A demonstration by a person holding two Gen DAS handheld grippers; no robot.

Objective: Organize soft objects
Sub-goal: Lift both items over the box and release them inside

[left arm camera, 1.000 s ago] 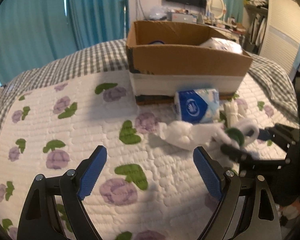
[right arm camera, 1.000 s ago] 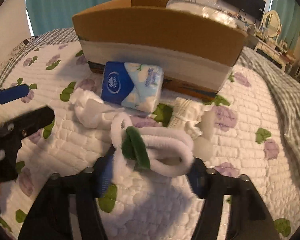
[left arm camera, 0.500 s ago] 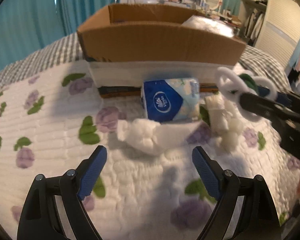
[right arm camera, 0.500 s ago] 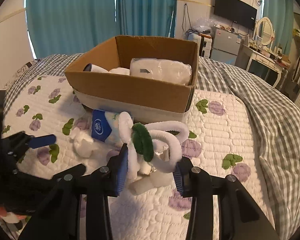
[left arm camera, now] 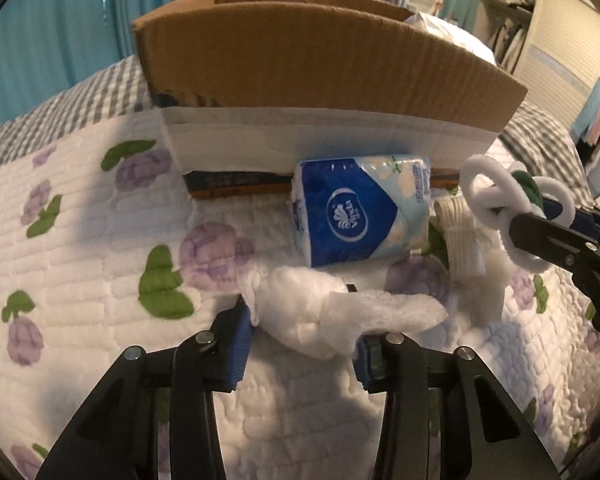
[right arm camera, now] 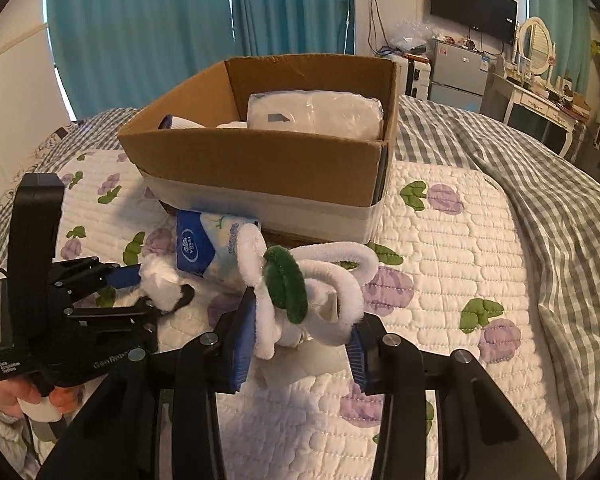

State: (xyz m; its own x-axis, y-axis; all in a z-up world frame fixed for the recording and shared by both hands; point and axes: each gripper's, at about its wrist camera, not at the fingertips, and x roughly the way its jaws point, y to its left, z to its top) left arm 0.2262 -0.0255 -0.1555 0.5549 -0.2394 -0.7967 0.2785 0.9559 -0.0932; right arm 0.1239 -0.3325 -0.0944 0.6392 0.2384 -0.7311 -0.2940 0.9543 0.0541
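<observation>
A white fluffy cotton wad point(left arm camera: 296, 312) lies on the flowered quilt. My left gripper point(left arm camera: 302, 336) is closing on it, and both blue pads press its sides. From the right wrist view the same wad point(right arm camera: 160, 276) sits between the left gripper's point(right arm camera: 162, 286) fingers. My right gripper point(right arm camera: 302, 316) is shut on a bundle of white and green fuzzy loops point(right arm camera: 328, 268), held above the quilt. In the left wrist view that bundle point(left arm camera: 484, 184) hangs at the right in the right gripper point(left arm camera: 534, 216). Behind stands an open cardboard box point(right arm camera: 260, 160).
A blue tissue pack point(left arm camera: 352, 216) leans against the box point(left arm camera: 300, 60) front. Beside it lie a white elastic roll point(left arm camera: 458, 232) and more white fluff. A plastic-wrapped white bundle point(right arm camera: 316, 114) fills the box's right side. A hand point(right arm camera: 28, 396) grips the left tool. Checked bedding slopes off right.
The left gripper moved forward and down to the cotton wad and its jaws went from wide open to closed on it. The right gripper lifted the loop bundle off the quilt.
</observation>
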